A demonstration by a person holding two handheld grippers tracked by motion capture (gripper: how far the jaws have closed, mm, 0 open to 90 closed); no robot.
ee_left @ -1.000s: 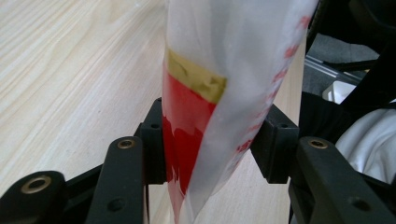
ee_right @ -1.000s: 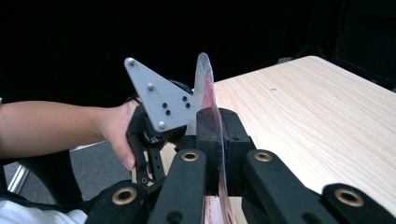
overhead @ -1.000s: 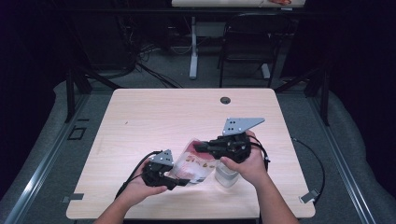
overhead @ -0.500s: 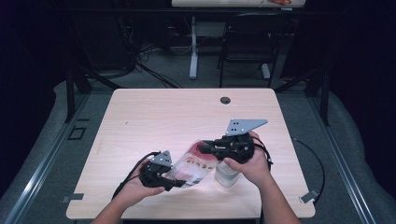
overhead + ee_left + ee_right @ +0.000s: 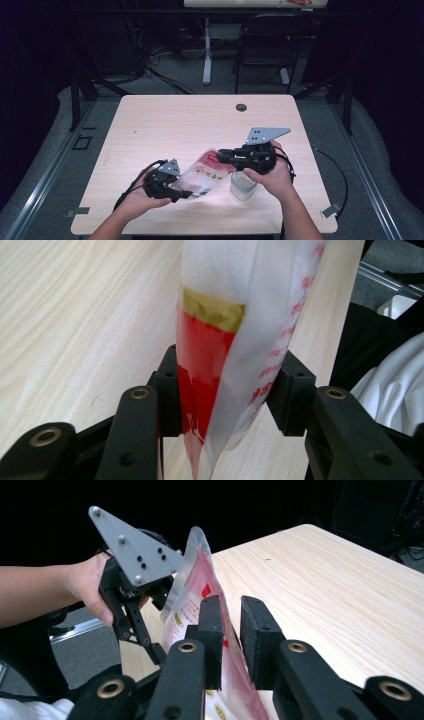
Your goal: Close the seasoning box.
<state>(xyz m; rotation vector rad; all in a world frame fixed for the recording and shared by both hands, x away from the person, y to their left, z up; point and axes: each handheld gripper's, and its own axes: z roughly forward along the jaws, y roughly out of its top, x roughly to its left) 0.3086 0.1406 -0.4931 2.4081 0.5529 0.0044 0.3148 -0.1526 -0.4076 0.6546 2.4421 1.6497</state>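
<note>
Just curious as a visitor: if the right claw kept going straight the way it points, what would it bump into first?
Probably the left claw and the hand holding it, beyond the pouch between its jaws; depth is hard to judge.

Pretty dark room overall, most of the light falls on the pale wood-grain rectangular table [image 5: 190, 125], which has a small round black cable hole [image 5: 241, 107] near its far edge. Grey carpeted floor [image 5: 165, 82] around it, black metal chair [image 5: 265, 50] behind, plus a white desk leg [image 5: 207, 50] and tangled black cables [image 5: 150, 55].
</note>
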